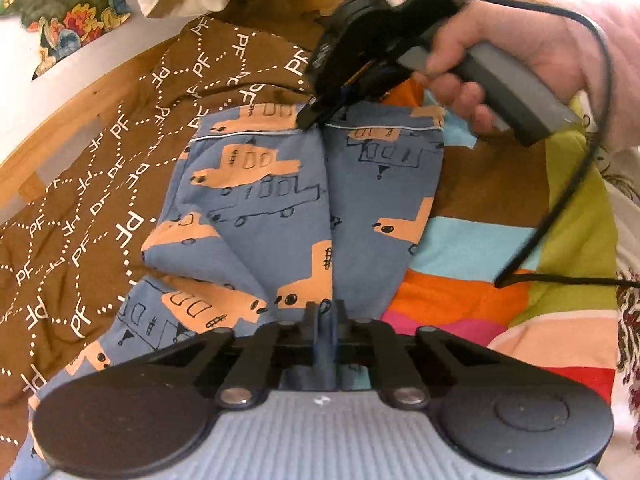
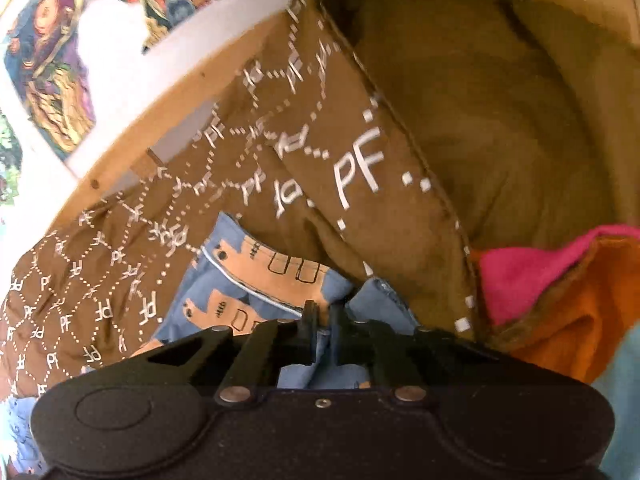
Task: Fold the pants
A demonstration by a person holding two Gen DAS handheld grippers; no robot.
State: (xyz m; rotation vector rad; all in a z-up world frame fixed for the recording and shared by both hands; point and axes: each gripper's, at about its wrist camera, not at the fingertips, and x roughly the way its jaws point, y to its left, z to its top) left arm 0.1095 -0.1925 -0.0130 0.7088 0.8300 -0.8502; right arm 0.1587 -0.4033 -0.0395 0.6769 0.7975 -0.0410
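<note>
Blue cotton printed with peach trucks, the pants (image 1: 280, 200) lie on a brown blanket (image 1: 100, 184) lettered "PF", with a bright patchwork quilt (image 1: 480, 248) under their right side and a wooden bed frame (image 1: 60, 120) beyond on the left. The cloth looks thin, light and limp: it should sag and slide rather than keep any shape, so a pinch near a hem or a seam, through both layers, seems the surest hold, and it needs carrying taut between two points or the fold will wander.

The left gripper (image 1: 326, 312) is closed on a ridge of blue fabric at the near end of the garment. The right gripper (image 1: 310, 118), held in a person's hand (image 1: 500, 52), is clamped on the far edge, just at the white piping (image 1: 248, 137) where the two legs meet.

The left wrist view gives the whole layout: both legs side by side, the crease between them, the other tool and its trailing cable (image 1: 576, 168). The right wrist view shows none of that; it offers instead a close look at its own fingers (image 2: 310, 320) closed with blue cloth bunched between them, plus a pink cloth (image 2: 528, 272) and plain brown bedding (image 2: 500, 100) on the far right, which the left view does not take in.
</note>
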